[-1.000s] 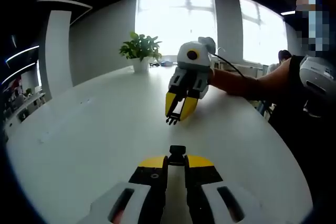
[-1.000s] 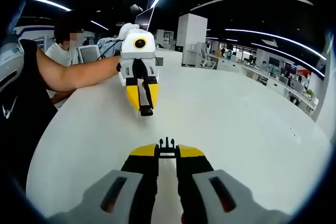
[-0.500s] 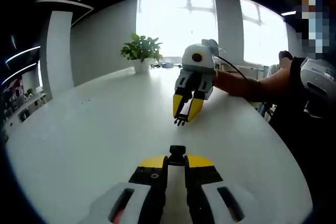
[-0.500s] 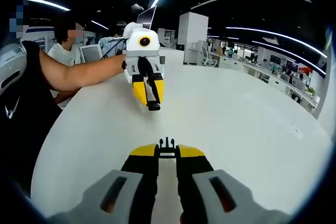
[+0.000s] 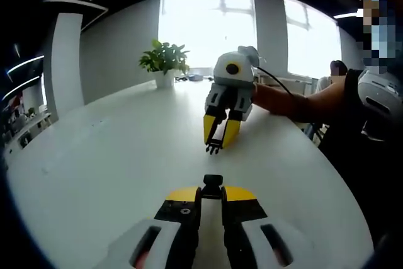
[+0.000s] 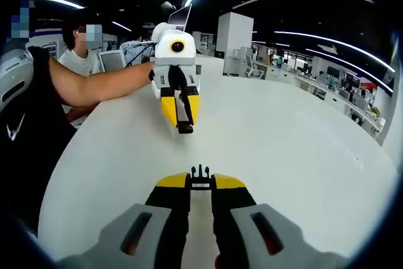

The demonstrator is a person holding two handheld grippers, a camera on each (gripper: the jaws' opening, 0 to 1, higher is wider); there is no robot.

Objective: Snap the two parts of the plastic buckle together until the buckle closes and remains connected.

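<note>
My left gripper (image 5: 212, 188) pinches the socket half of the buckle (image 5: 213, 184), mostly hidden between its jaws. My right gripper (image 6: 200, 177) clamps the pronged half (image 6: 200, 172), prongs poking out. They face each other, apart, above the white table (image 5: 113, 149). A potted plant (image 5: 164, 62) stands far off.

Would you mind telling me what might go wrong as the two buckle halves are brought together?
Each black plastic buckle half is pinched only at a claw's tips: the pronged half in the right claw, the socket half in the left claw. Misaligned pressing could twist either loose onto the white table.
</note>
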